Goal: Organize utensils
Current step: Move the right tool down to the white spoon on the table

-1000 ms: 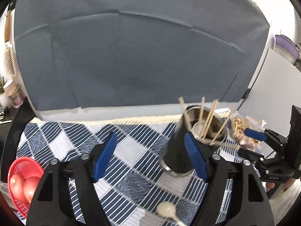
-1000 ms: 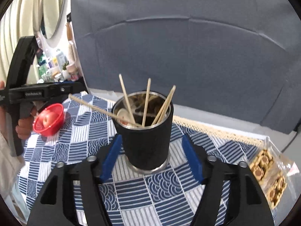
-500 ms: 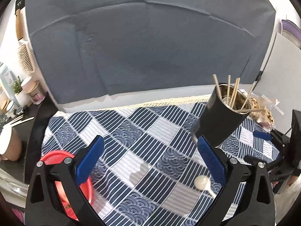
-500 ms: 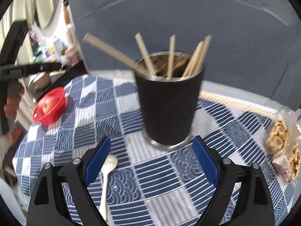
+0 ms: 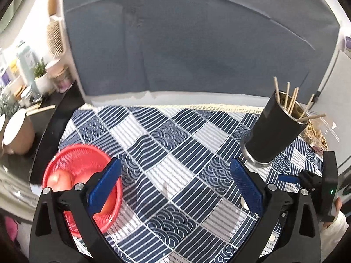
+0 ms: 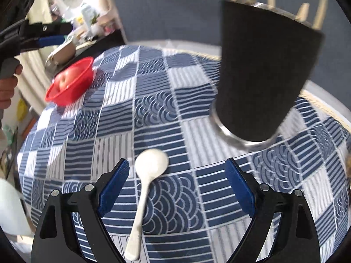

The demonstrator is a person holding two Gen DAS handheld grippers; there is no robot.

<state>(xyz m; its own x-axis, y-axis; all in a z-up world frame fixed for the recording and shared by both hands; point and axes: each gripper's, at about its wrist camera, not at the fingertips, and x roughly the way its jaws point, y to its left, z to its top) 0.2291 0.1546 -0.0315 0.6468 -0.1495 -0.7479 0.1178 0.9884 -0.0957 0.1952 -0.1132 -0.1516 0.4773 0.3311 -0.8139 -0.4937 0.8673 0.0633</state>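
Left wrist view: the left gripper (image 5: 175, 188) has swung away from the black cup (image 5: 271, 133), which a second ago stood against its right pad and now stands clear at 2 o'clock with the chopsticks (image 5: 291, 102) upright inside it; its jaws have just been opening and now stand wide apart with only the checked tablecloth (image 5: 175, 144) between them. The red basket (image 5: 72, 166) with fruit has come in at 8 o'clock, partly behind the left pad. The gripper points steeply down at the cloth. The right gripper (image 5: 287, 178) shows at 3 o'clock, low over the table. Right wrist view: the right gripper (image 6: 176, 184) has dropped from the cup toward the white spoon (image 6: 144, 188), whose bowl now lies between the pads, nearer the left one, handle running to 6 o'clock; its jaws have just been opening and stand apart, touching nothing. The cup rises at 1 o'clock. Judgement: the cup is released and the spoon, still loose on the cloth, is the next item to collect. The right gripper tilts down over it; a hand (image 6: 6, 87) holds the left gripper at 9 o'clock
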